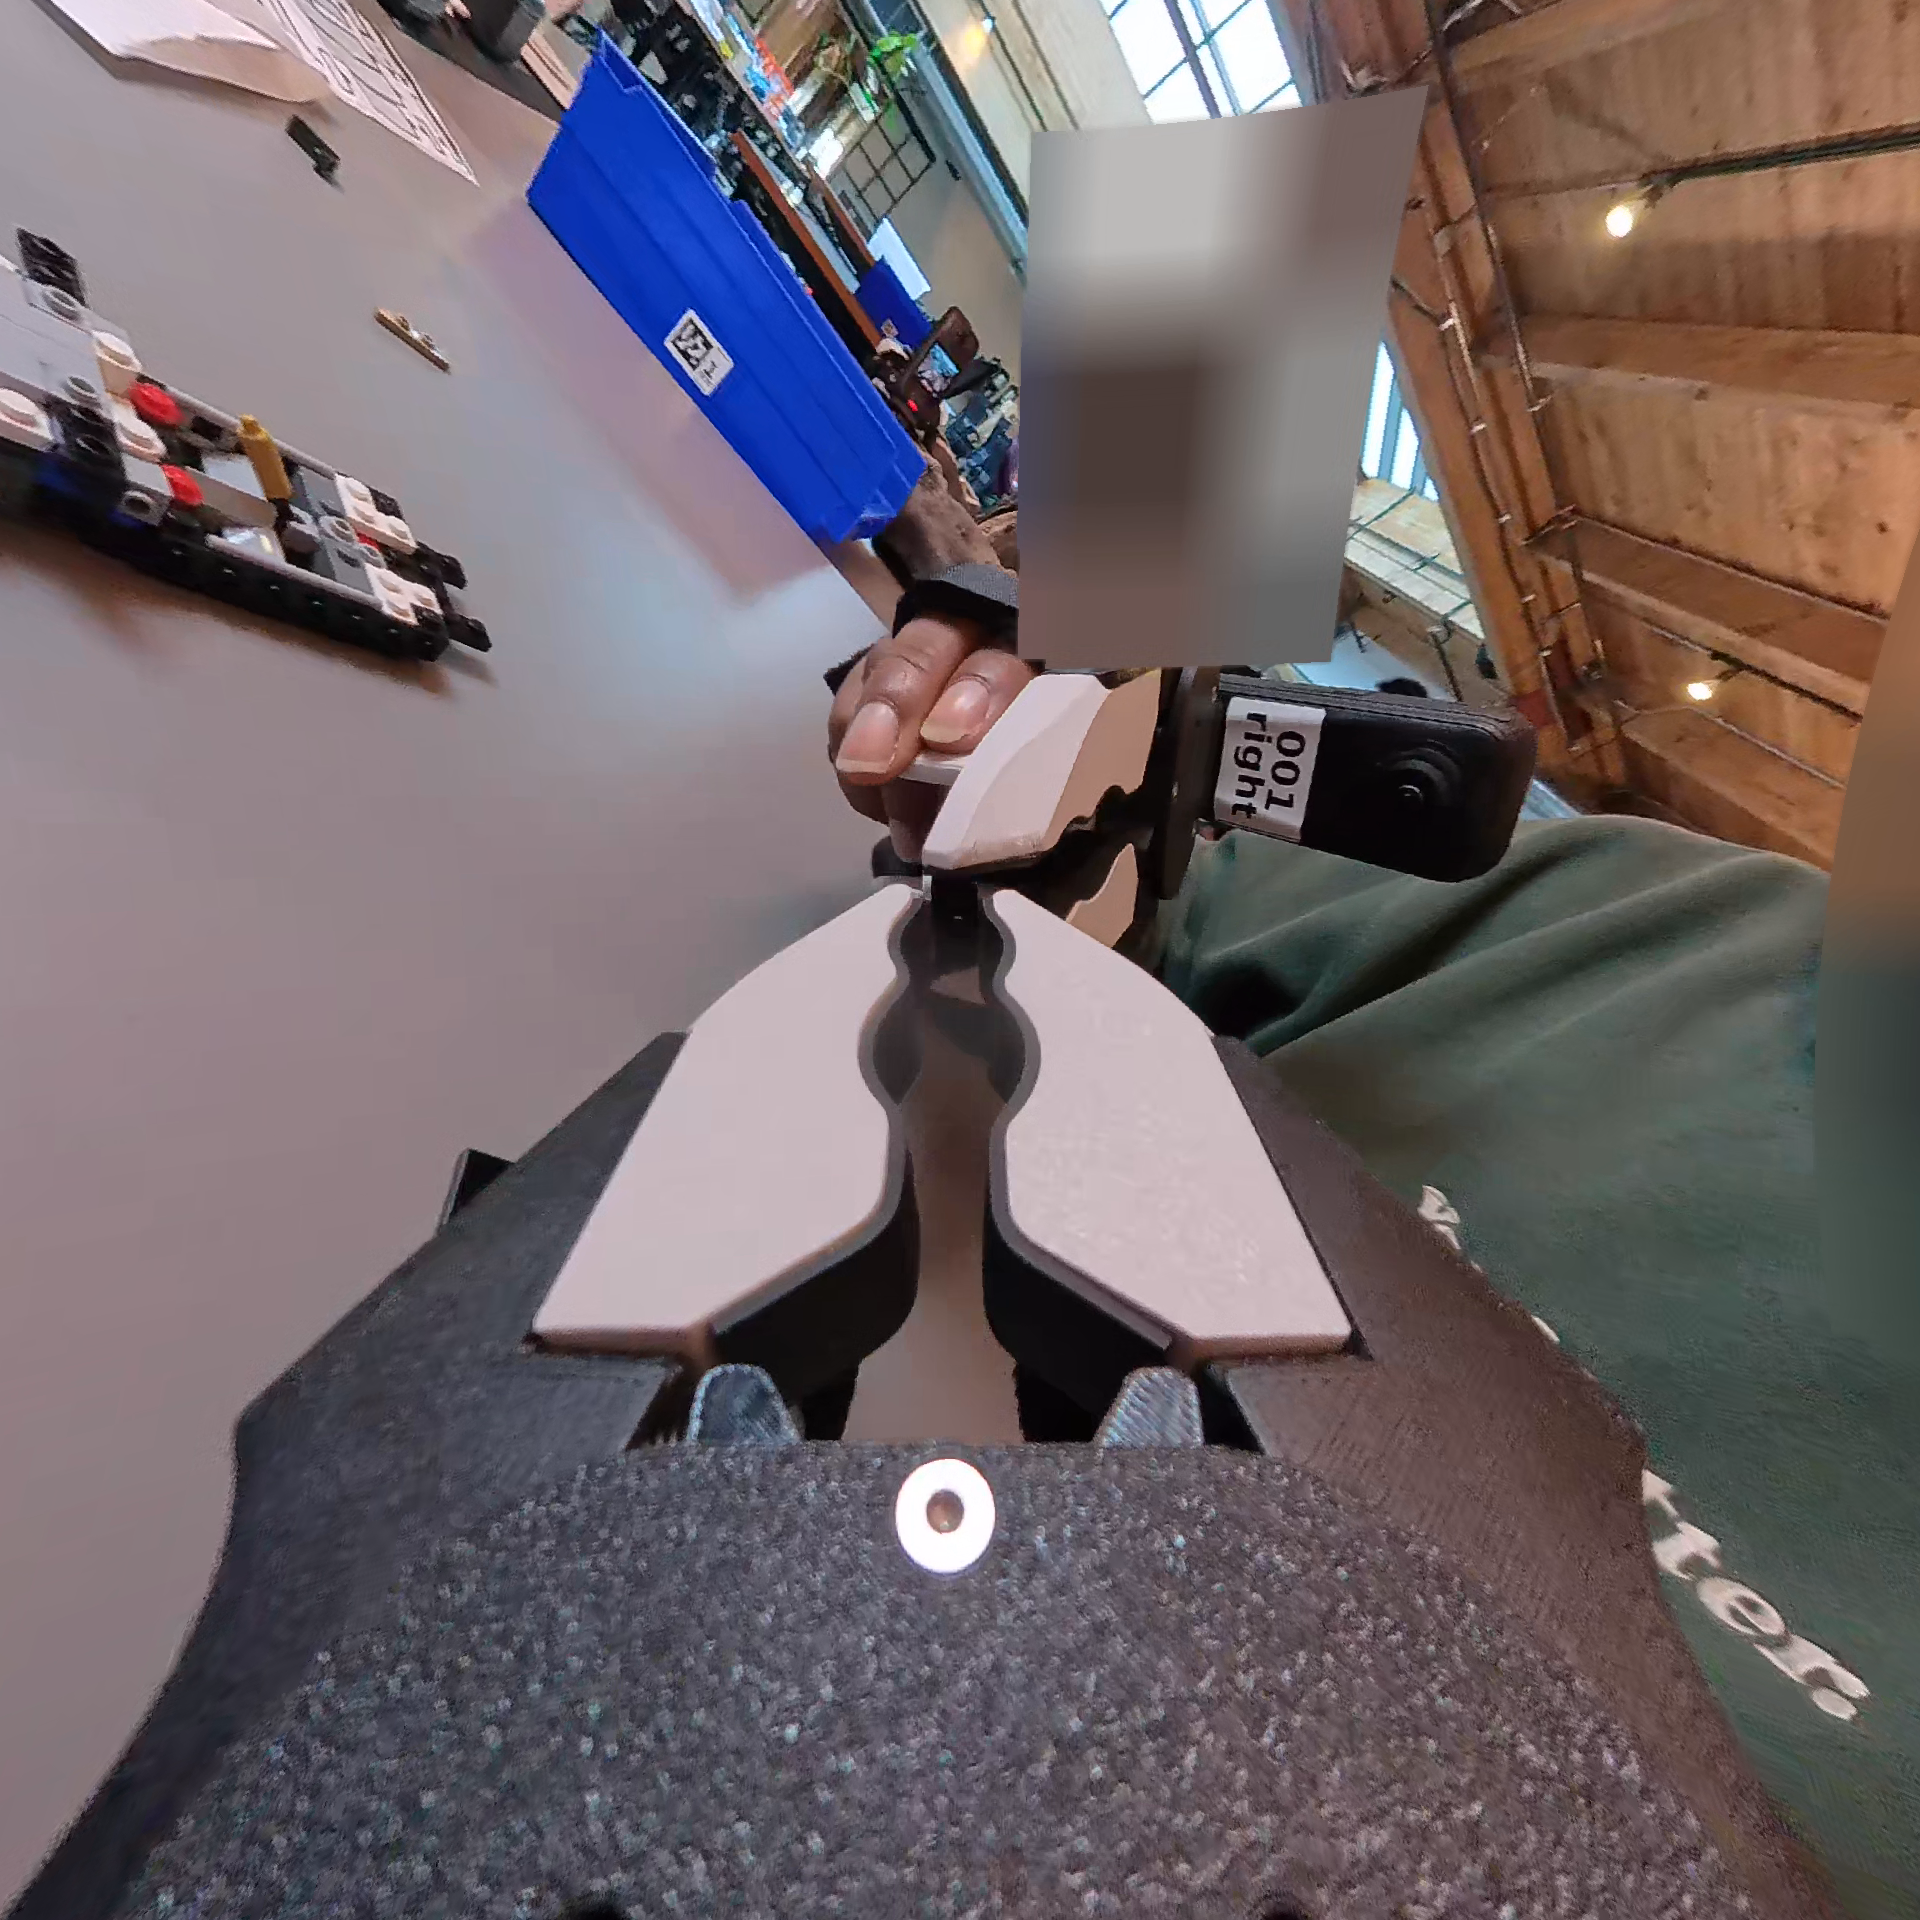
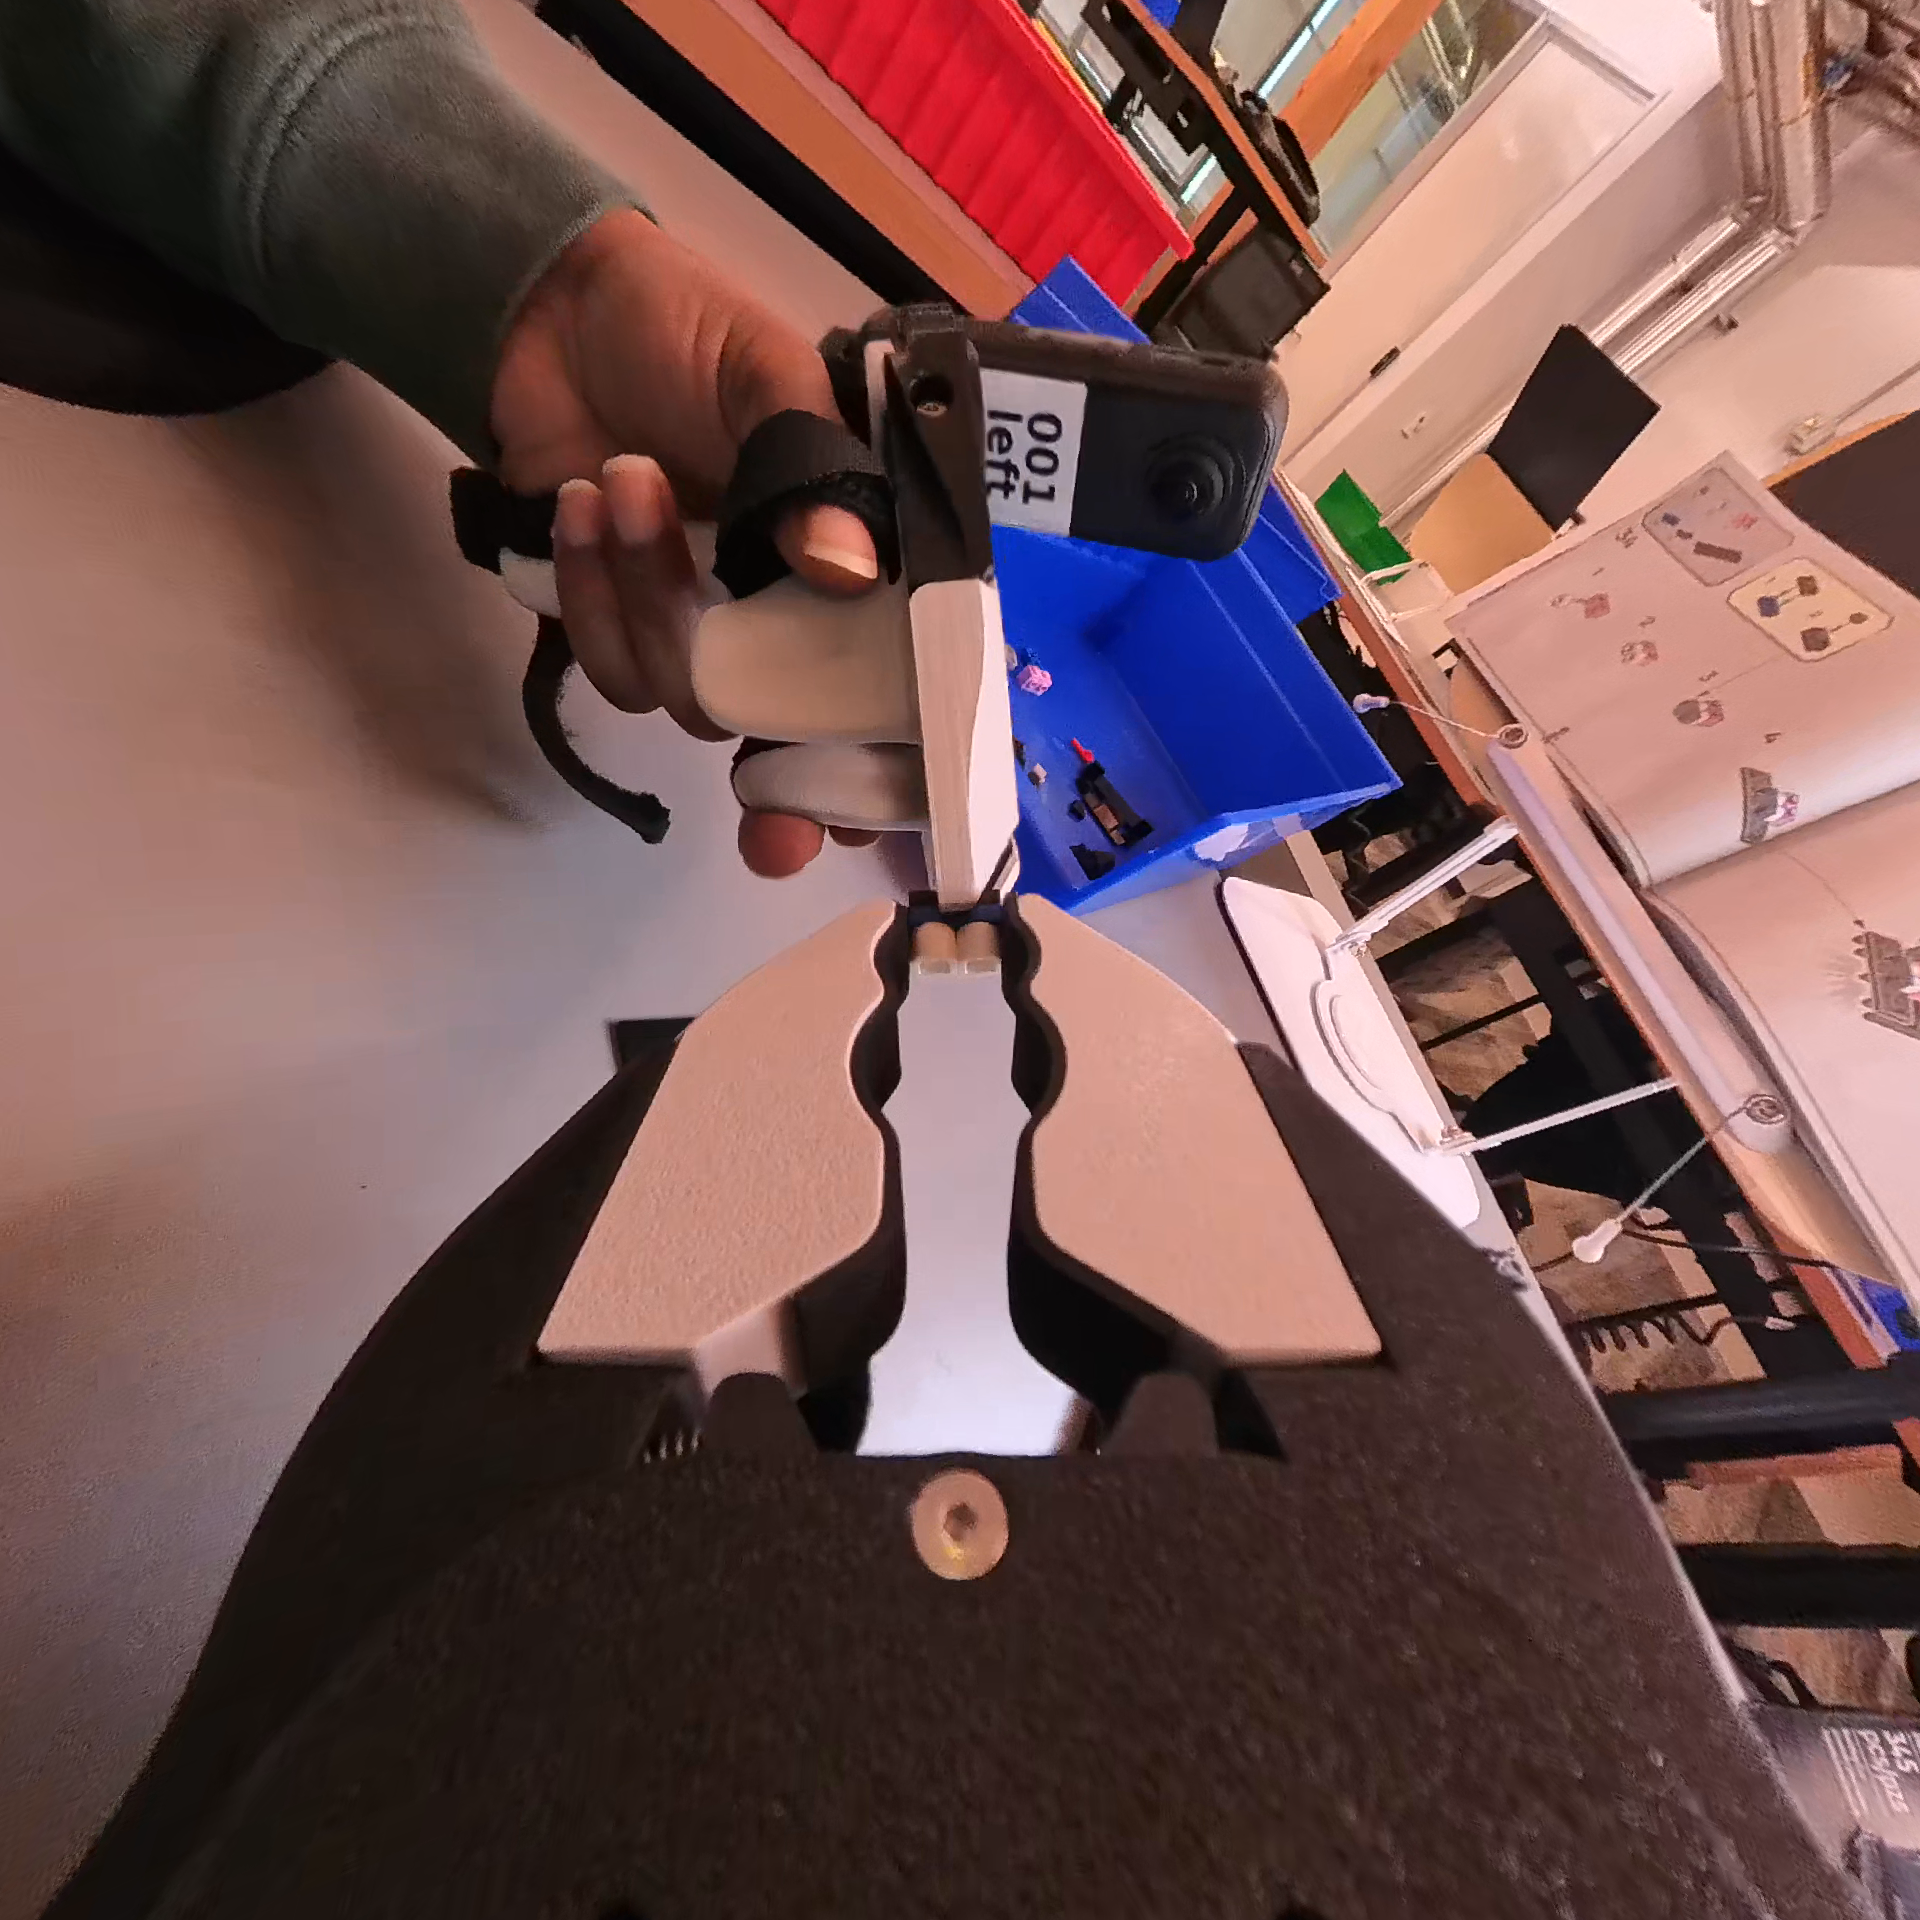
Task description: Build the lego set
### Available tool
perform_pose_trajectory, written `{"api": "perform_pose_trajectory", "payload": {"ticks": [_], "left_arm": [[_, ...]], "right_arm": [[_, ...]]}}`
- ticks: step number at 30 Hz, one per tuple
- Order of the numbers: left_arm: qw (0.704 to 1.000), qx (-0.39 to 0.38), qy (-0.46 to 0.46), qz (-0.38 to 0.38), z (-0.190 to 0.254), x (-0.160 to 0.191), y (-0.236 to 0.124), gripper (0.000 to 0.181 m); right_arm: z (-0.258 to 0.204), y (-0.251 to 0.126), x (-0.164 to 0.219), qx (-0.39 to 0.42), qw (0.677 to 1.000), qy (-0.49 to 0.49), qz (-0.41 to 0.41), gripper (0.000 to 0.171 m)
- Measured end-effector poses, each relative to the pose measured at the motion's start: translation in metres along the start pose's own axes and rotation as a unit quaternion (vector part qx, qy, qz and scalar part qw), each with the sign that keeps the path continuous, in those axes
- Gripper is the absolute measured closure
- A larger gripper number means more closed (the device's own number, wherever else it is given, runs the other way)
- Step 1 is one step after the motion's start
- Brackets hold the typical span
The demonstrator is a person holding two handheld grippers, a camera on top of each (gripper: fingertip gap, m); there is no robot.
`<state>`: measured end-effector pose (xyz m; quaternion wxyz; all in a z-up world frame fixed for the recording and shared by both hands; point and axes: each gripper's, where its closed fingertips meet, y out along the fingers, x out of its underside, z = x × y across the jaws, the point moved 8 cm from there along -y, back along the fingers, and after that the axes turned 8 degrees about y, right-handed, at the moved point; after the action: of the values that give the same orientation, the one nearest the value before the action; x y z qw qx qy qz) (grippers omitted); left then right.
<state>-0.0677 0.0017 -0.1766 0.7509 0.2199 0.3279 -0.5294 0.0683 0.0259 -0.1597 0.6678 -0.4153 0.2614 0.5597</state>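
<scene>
Between your two grippers, tips meet: your right gripper [image 2: 957,940] pinches a small tan brick [image 2: 957,951], your left gripper [image 1: 948,914] pinches a small dark piece [image 1: 951,920]. Keep both square. Far left, the brick model [image 1: 239,509] lies on the table [image 1: 520,831]; far right, a blue bin [image 2: 1195,665].

We saw a grey table [image 1: 312,935] carrying a partly built brick model [image 1: 239,499], a small tan piece [image 1: 412,338], a small black piece [image 1: 310,140], printed sheets [image 1: 343,62] and a blue bin [image 1: 717,312].
</scene>
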Motion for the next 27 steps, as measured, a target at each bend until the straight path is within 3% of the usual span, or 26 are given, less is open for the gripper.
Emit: {"api": "perform_pose_trajectory", "payload": {"ticks": [21, 23, 25, 27], "left_arm": [[0.996, 0.07, -0.048, 0.03, 0.01, -0.008, -0.004, 0.173], [0.993, 0.025, -0.056, 0.102, -0.004, -0.024, -0.04, 0.174], [0.994, -0.082, 0.057, 0.053, 0.002, -0.031, -0.05, 0.173], [0.961, -0.221, 0.166, 0.006, 0.0, -0.041, -0.048, 0.173]], "right_arm": [[0.009, -0.017, -0.016, 0.011, 1.0, -0.013, 0.022, 0.155], [0.025, -0.033, -0.013, 0.03, 0.999, 0.022, 0.036, 0.155], [0.027, -0.03, -0.014, 0.042, 0.998, 0.012, 0.034, 0.155], [0.021, -0.019, -0.01, 0.024, 0.999, 0.018, 0.024, 0.155]]}}
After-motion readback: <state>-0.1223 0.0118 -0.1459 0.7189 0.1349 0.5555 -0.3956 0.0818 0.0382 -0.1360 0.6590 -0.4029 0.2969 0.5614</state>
